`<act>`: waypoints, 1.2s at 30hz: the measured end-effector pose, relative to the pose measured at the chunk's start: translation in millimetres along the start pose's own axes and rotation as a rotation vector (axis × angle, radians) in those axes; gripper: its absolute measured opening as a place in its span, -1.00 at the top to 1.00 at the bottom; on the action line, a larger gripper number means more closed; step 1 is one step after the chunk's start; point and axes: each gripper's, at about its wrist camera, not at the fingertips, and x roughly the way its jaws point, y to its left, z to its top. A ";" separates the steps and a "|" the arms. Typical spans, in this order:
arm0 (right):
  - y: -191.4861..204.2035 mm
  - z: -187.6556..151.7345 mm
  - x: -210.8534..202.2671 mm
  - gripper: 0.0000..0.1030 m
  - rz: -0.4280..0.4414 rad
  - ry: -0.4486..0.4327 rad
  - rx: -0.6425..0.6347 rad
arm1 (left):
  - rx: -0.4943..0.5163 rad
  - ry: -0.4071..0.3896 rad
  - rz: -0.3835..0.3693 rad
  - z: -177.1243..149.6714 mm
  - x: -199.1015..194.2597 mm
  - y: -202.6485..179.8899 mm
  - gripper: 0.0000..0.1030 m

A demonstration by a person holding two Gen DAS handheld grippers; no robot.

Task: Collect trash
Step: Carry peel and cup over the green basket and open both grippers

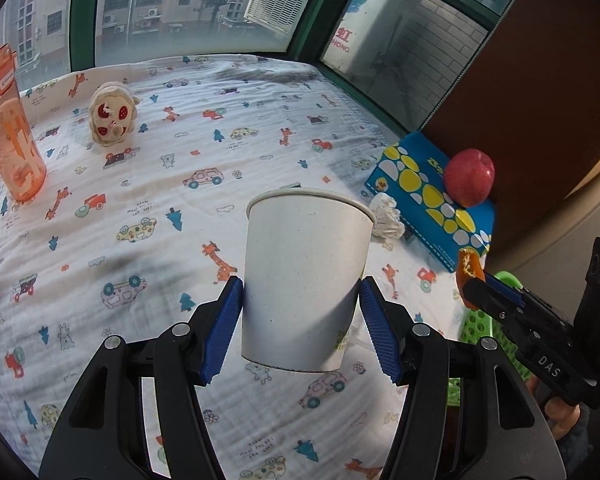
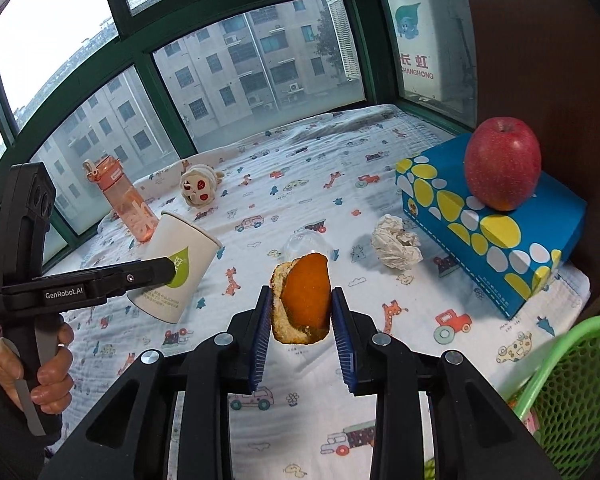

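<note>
Our left hand-held gripper (image 1: 302, 304) is clamped on a white paper cup (image 1: 306, 276), held above the printed cloth surface (image 1: 140, 184) at the centre of the left wrist frame. Our right hand-held gripper (image 2: 300, 320) is clamped on a piece of orange peel (image 2: 302, 298). A crumpled tissue (image 2: 396, 242) lies beside the blue tissue box (image 2: 496, 228); a green basket (image 2: 572, 396) sits lower right.

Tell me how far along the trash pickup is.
Midway. In hand: the left gripper holds the paper cup, the right gripper the orange peel. The crumpled tissue lies on the cloth beside the tissue box. The green basket's contents aren't clear.
</note>
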 end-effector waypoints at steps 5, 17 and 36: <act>-21.8 -22.8 -31.4 0.44 -0.037 -0.012 0.048 | 0.032 0.012 -0.049 -12.4 -1.3 -31.0 -0.15; -94.5 -76.1 -100.3 0.42 -0.181 -0.038 0.175 | 0.138 0.063 -0.147 -35.0 9.3 -118.4 -0.15; -188.4 -127.6 -161.6 0.17 -0.362 -0.066 0.350 | 0.301 0.149 -0.267 -61.2 36.2 -241.1 -0.15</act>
